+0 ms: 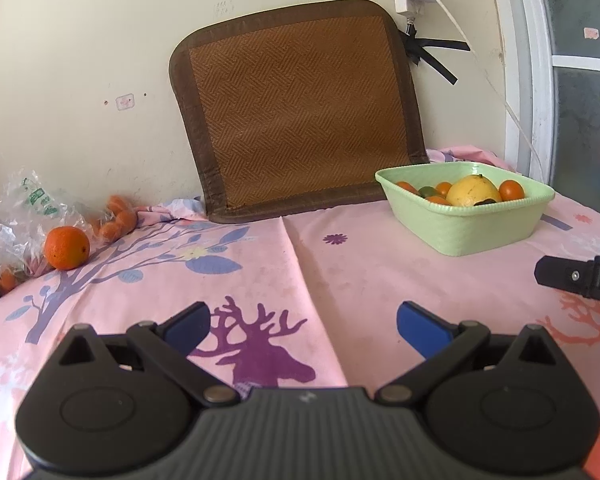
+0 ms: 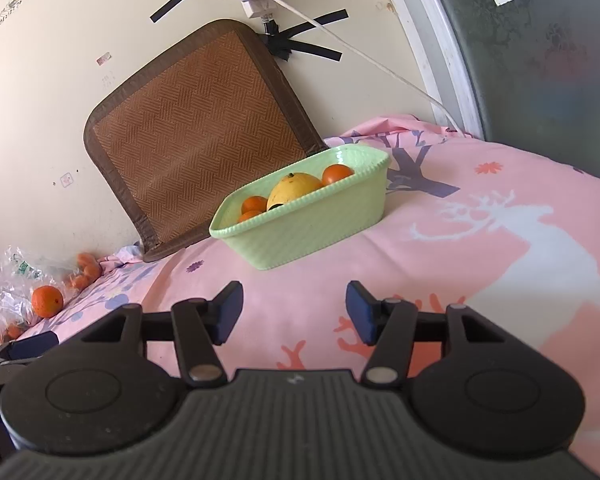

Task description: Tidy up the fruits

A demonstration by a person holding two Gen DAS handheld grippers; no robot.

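Left wrist view: left hand-held gripper (image 1: 303,330), jaws spread, empty, above a pink deer-print sheet (image 1: 340,264). Loose orange (image 1: 67,248) far left beside a clear plastic bag (image 1: 16,208). Green basket (image 1: 472,228) far right, holding a yellow fruit (image 1: 474,190) and small oranges.

Right wrist view: right hand-held gripper (image 2: 294,312), jaws spread, empty. Green basket (image 2: 308,232) directly ahead; orange (image 2: 47,301) far left. Woven mat (image 2: 192,132) leans on the wall.
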